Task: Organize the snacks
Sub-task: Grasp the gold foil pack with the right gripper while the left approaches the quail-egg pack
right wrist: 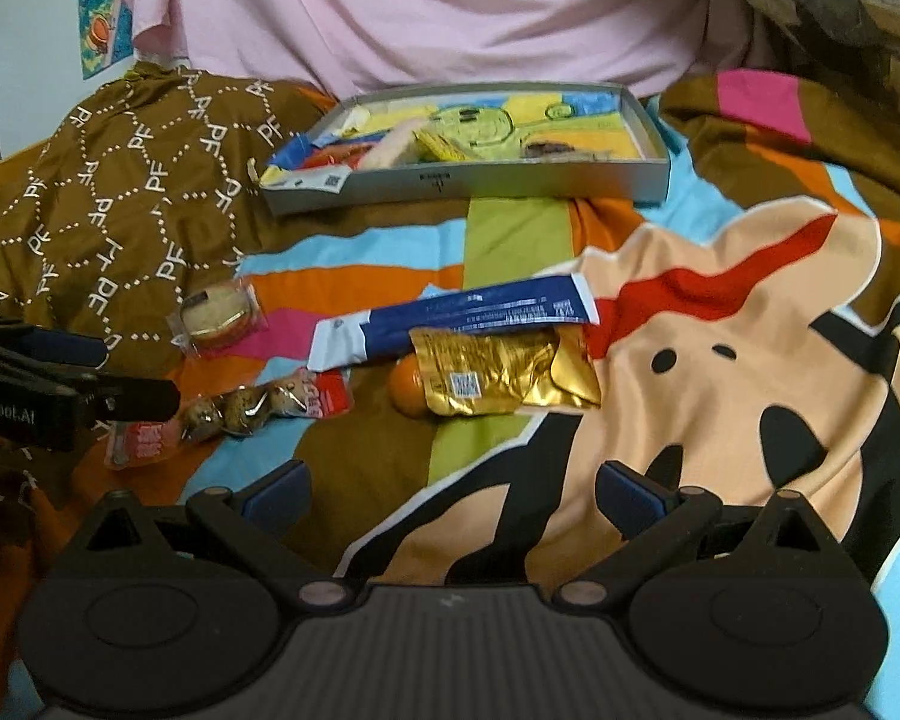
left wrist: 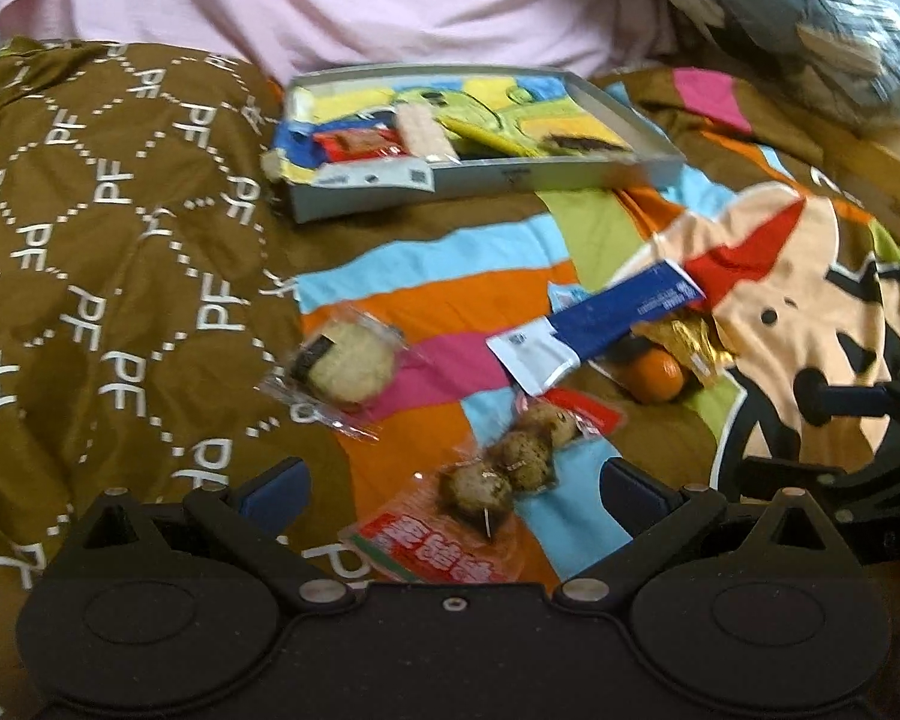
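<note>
Snacks lay scattered on a bed covered by a colourful cartoon-print quilt (right wrist: 720,312). The left hand-held gripper (left wrist: 450,483) hovered with fingers spread wide and empty over a clear packet of speckled eggs (left wrist: 510,468); the packet's long axis ran diagonally, from its red printed end nearest the gripper up and to the right. The right hand-held gripper (right wrist: 450,486) was likewise released, grasping nothing, above bare quilt.

A long blue-and-white sachet (right wrist: 450,324) lay almost crosswise in the right wrist view, white end to the left, blue end slightly raised to the right. Just below it, touching, sat a crumpled gold foil pouch (right wrist: 504,372), partly covering an orange fruit (right wrist: 405,390). A round wrapped biscuit (right wrist: 219,315) rested well to the left, near a brown patterned pillow (right wrist: 108,210).

Farther back stood a shallow grey tray (right wrist: 510,180), already holding several packets at its left end, in front of a person in a pink shirt (right wrist: 420,6).
</note>
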